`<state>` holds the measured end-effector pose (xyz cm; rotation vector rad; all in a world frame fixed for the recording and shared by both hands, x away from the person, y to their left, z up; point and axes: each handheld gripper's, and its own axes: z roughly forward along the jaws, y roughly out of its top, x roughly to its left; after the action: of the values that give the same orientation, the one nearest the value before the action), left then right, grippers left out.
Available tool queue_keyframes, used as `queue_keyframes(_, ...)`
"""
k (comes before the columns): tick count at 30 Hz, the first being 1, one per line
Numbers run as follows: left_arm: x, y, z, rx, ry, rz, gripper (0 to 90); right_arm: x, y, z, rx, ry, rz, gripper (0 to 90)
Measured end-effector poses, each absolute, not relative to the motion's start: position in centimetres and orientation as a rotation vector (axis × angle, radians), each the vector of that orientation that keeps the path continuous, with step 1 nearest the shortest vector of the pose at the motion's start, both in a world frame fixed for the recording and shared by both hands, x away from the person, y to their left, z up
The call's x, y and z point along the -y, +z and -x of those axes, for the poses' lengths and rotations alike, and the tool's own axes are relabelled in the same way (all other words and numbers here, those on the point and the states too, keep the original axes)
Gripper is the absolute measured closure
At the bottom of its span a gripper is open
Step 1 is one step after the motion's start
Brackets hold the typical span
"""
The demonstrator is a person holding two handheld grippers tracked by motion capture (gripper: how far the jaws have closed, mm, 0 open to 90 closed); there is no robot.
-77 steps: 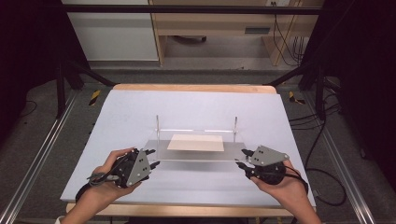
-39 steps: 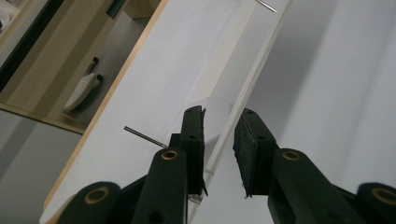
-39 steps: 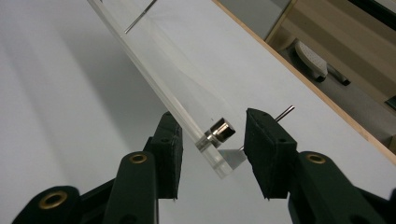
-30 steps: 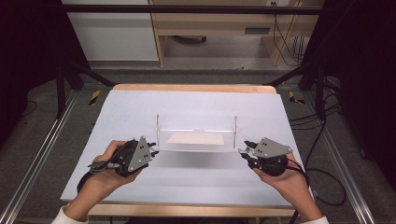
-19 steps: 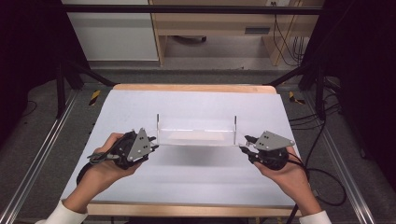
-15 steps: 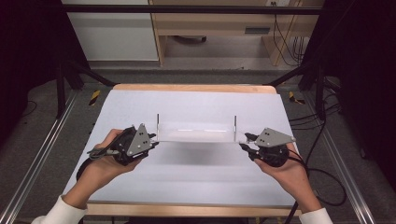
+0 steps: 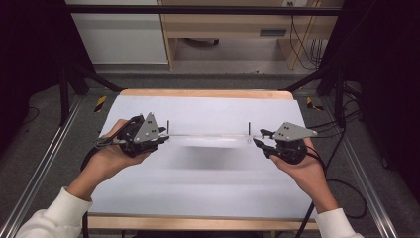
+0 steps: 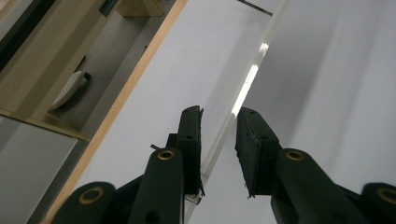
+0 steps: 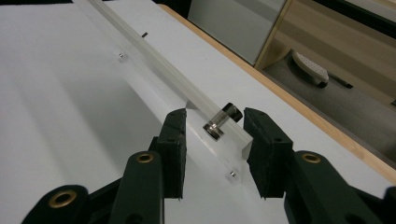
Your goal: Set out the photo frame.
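Lab-like test bay: white-covered table (image 7: 208,191) inside black metal framing (image 7: 64,84), loose cables (image 7: 302,39) on the floor.

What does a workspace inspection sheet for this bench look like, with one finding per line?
Surface: white sheet on the wood-edged table, flat and bare.
Job's things: clear acrylic panel with small metal posts, held level above the table, with its shadow beneath it.
Clutter: nothing seen.
Grippers: left gripper grips the panel's left end and right gripper grips its right end.
Cables: black cable trails from the right gripper off the table edge.
Surroundings: wooden bench behind, black frame posts at both sides, grey floor.
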<state>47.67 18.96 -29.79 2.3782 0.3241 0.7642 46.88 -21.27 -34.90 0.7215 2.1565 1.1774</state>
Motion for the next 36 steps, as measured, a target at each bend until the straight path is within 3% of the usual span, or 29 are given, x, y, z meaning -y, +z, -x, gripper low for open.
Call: queue_keyframes(36,-19.0,-27.2,-54.3,-0.358,0.725,-2.329,66.0,21.2,-34.6,-51.9,-2.018,1.258,-0.796,59.2)
